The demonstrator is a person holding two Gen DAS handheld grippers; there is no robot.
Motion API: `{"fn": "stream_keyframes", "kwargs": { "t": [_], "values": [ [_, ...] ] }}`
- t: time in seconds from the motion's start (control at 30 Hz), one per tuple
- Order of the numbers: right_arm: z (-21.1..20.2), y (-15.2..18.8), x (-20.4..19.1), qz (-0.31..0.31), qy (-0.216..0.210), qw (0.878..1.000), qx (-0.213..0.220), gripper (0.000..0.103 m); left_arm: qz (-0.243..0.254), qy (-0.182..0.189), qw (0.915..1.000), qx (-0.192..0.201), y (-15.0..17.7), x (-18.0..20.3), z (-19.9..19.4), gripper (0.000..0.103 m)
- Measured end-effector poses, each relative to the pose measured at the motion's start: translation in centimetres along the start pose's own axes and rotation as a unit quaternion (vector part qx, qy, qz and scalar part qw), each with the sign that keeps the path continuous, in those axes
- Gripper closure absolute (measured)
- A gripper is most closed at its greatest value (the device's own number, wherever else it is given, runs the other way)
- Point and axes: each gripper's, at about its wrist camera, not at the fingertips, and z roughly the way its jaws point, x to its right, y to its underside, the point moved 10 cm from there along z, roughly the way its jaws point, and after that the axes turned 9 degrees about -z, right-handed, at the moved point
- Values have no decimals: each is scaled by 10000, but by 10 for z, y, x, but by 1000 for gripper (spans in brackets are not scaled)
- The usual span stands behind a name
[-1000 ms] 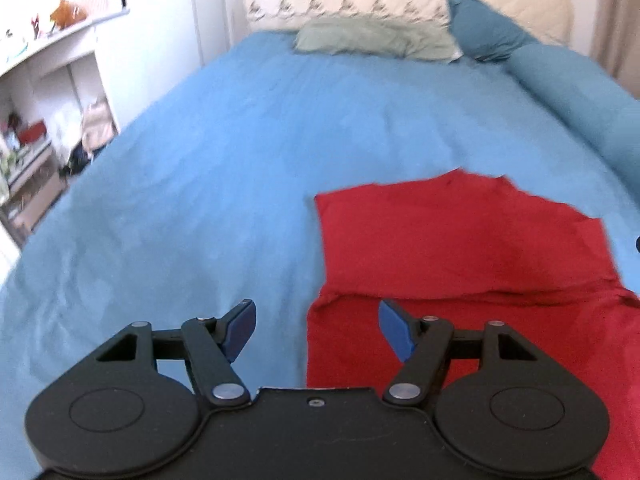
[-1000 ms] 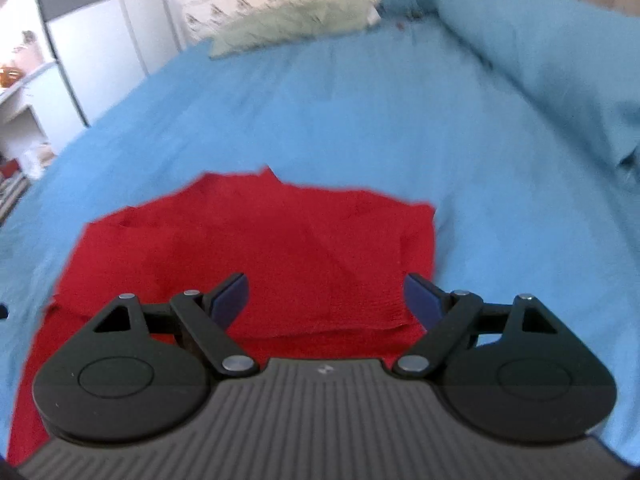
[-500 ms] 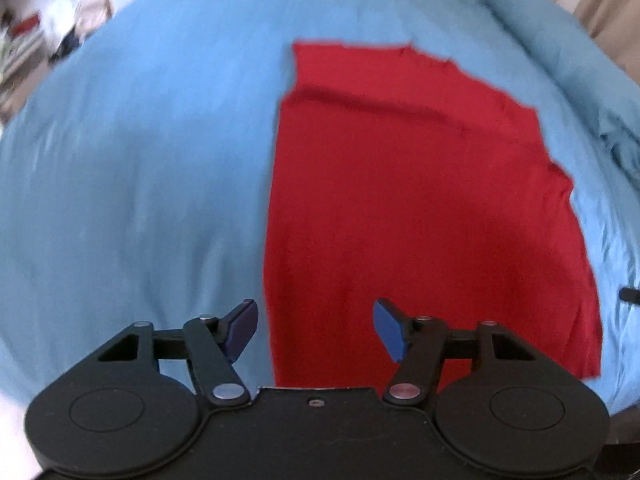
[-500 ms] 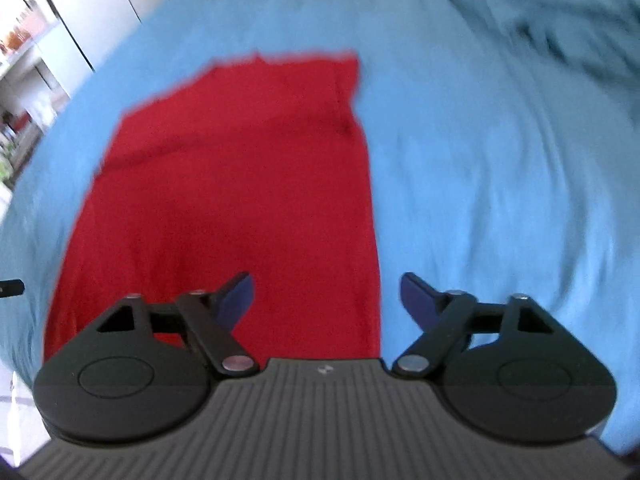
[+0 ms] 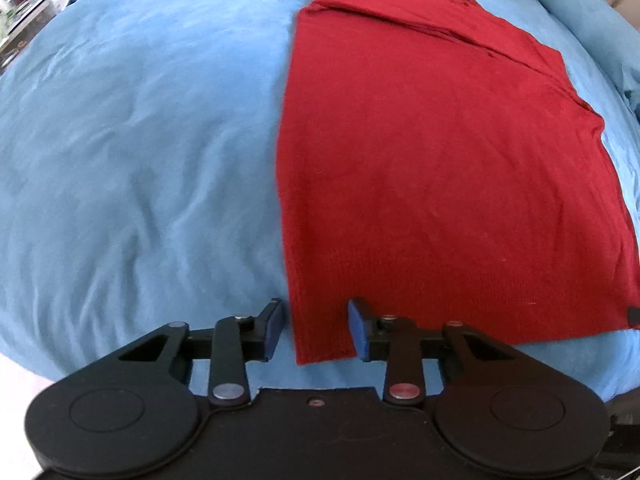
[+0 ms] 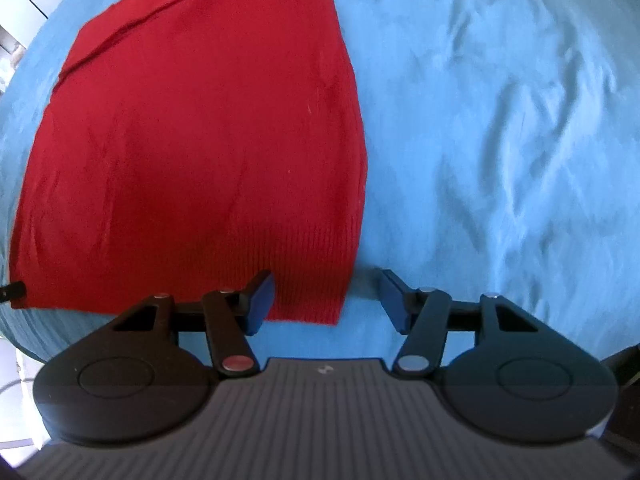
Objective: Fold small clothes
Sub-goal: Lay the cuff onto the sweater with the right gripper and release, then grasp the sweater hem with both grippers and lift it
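A red knit garment (image 5: 440, 152) lies flat on the blue bedspread (image 5: 140, 140), its far end folded over. My left gripper (image 5: 316, 330) is open, its jaws either side of the garment's near left corner. In the right wrist view the same garment (image 6: 200, 140) shows its ribbed hem nearest me. My right gripper (image 6: 326, 300) is open, its jaws either side of the near right corner. The tip of each gripper shows at the other view's edge.
The blue bedspread (image 6: 500, 120) covers the whole bed, with soft wrinkles on both sides of the garment. Its near edge drops away just below both grippers. White furniture (image 6: 20, 8) shows at the far left.
Both grippers have pulled back from the garment's far folded end to its near hem and dropped low. Each now straddles a near corner. The left jaws have narrowed.
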Motion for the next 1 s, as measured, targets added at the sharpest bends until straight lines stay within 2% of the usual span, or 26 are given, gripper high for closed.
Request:
{"fn": "stream_keyframes", "kwargs": {
  "t": [0.13, 0.2, 0.23, 0.27, 0.3, 0.37, 0.5, 0.7, 0.77, 0.8, 0.87, 1.0],
  "values": [
    [2, 2, -2, 143, 4, 9999, 5, 41, 90, 17, 9999, -89, 1, 3, 5, 75],
    [-1, 3, -4, 185, -24, 9998, -1, 54, 162, 7, 9997, -171, 0, 6, 7, 81],
    [0, 3, -5, 205, -42, 9998, -9, 56, 183, 24, 9996, -228, 0, 9, 8, 90],
    [1, 3, -5, 248, -64, 9997, -12, 63, 201, 64, 9993, -293, -1, 12, 9, 96],
    [1, 2, -7, 317, -112, 9994, -28, 72, 241, 46, 9991, -333, -3, 13, 10, 96],
    [4, 0, -7, 430, -236, 9988, -49, 79, 319, 26, 9987, -387, -4, 14, 9, 97],
    [-1, -9, -9, 537, -303, 9981, -42, 80, 241, 114, 9985, -475, -15, 13, 0, 98],
    [-44, -35, -11, 717, -469, 9961, 208, 80, 139, 434, 9983, -350, -55, 10, -54, 99],
    [-64, -52, -13, 821, -568, 9944, 344, 80, 63, 581, 9980, -224, -79, 13, -77, 99],
    [-88, -75, -16, 938, -681, 9918, 532, 80, 4, 648, 9978, -135, -92, 15, -88, 99],
    [-98, -88, -19, 989, -730, 9904, 626, 80, -89, 753, 9971, 99, -126, 20, -109, 99],
    [-137, -151, -25, 1227, -1026, 9803, 1163, 80, -173, 857, 9943, 611, -192, 31, -130, 99]
  ]
}}
